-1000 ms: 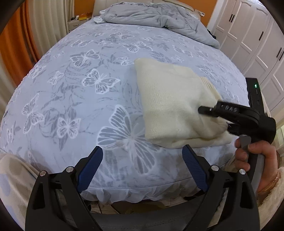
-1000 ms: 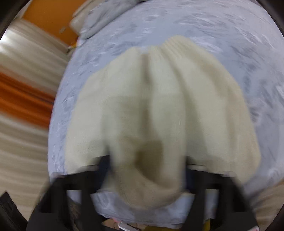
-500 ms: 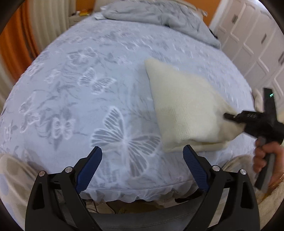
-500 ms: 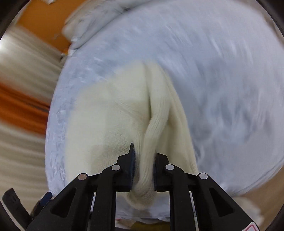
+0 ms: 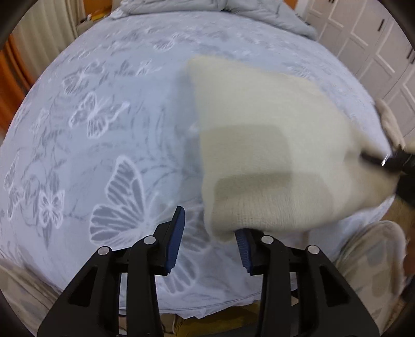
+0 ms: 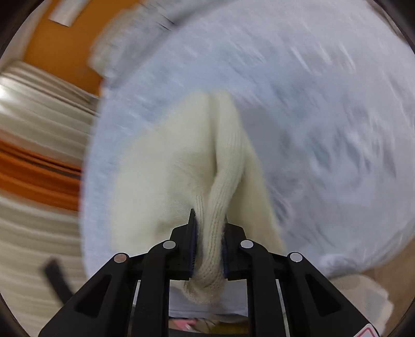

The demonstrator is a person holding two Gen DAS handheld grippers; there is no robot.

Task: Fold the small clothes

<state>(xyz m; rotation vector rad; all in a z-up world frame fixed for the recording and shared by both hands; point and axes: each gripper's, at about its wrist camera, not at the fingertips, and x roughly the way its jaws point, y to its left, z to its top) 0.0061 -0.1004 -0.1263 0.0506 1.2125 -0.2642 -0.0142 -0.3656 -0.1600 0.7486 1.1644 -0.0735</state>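
A cream knitted garment [image 5: 269,145] lies folded on the bed, near its front right edge. My right gripper [image 6: 208,228] is shut on a bunched ribbed edge of the garment [image 6: 223,166] and holds it up; it also shows in the left wrist view [image 5: 373,158] at the garment's right corner. My left gripper [image 5: 210,230] is open, partly closed in, at the garment's near left corner. The garment's corner covers the tip of its right finger [image 5: 245,248]. Its left finger [image 5: 176,236] stands over bare sheet.
The bed has a pale blue butterfly-print sheet [image 5: 109,145]. A grey duvet [image 5: 233,10] is heaped at the far end. White wardrobe doors [image 5: 376,44] stand at the right. Orange wall and pale curtains [image 6: 39,129] are at the left. The bed's front edge is just below my grippers.
My left gripper has moved right to the garment's near corner and narrowed its opening. My right gripper, shut on the garment's edge, has pulled it toward the right.
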